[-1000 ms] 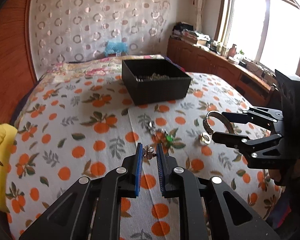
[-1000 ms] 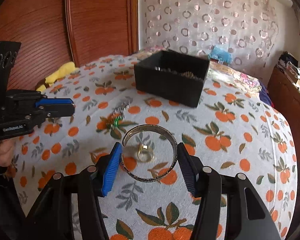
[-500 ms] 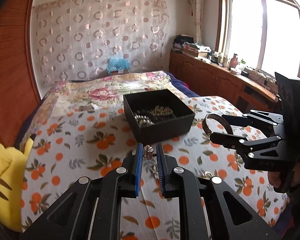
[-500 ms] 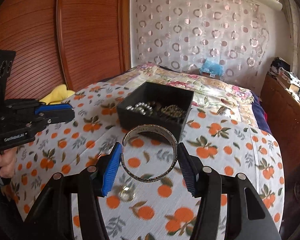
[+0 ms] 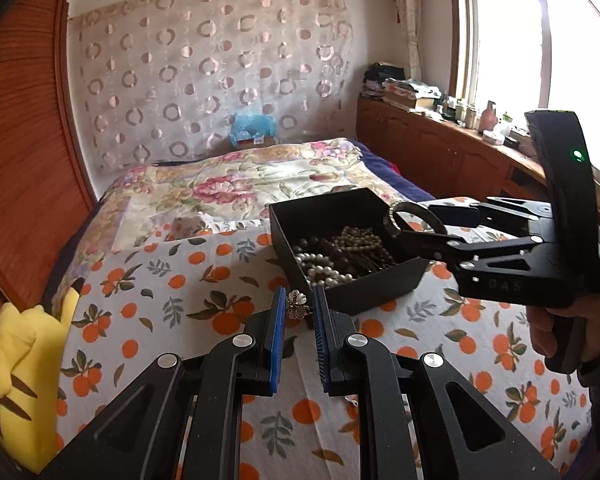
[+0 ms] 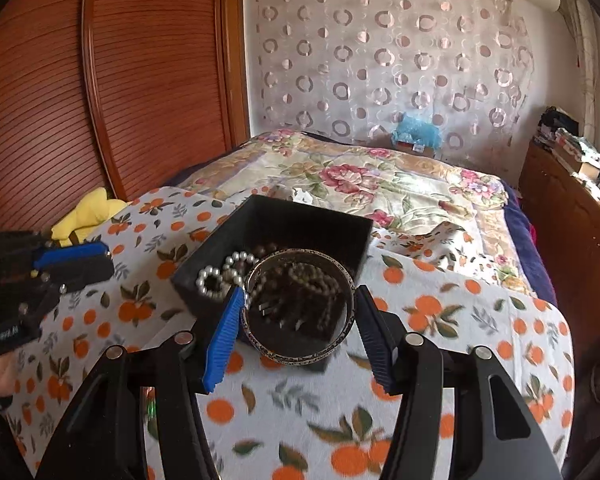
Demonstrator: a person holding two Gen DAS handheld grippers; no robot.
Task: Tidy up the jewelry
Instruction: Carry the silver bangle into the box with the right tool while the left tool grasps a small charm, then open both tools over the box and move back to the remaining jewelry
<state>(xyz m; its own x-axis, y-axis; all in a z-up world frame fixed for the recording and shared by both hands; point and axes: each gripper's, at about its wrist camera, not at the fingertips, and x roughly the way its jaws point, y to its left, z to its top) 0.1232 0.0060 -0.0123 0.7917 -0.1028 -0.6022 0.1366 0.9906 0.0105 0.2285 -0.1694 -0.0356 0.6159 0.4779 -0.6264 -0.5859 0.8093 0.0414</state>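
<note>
My right claw (image 6: 298, 312) pinches the bangle (image 6: 300, 308) over the box (image 5: 340, 240); my left claw (image 5: 298, 312), pinching an earring (image 5: 298, 307), sits just short of it.

Daylight pours in through the window (image 5: 540, 60) at the upper right of the left wrist view, and its panes are blown out to plain white with no detail. That light falls evenly across the bed (image 5: 204, 280), so the room reads bright and colours are clear. The black box (image 5: 380, 292) throws only a soft, short shadow on the near cover. Both views bend strongly: the wooden wardrobe (image 6: 140, 80) curves like a bow, and dark vignetting fills the corners. In the right wrist view the orange print close to the lens is smeared with motion blur, while the far curtain (image 6: 380, 60) stays fairly sharp.
</note>
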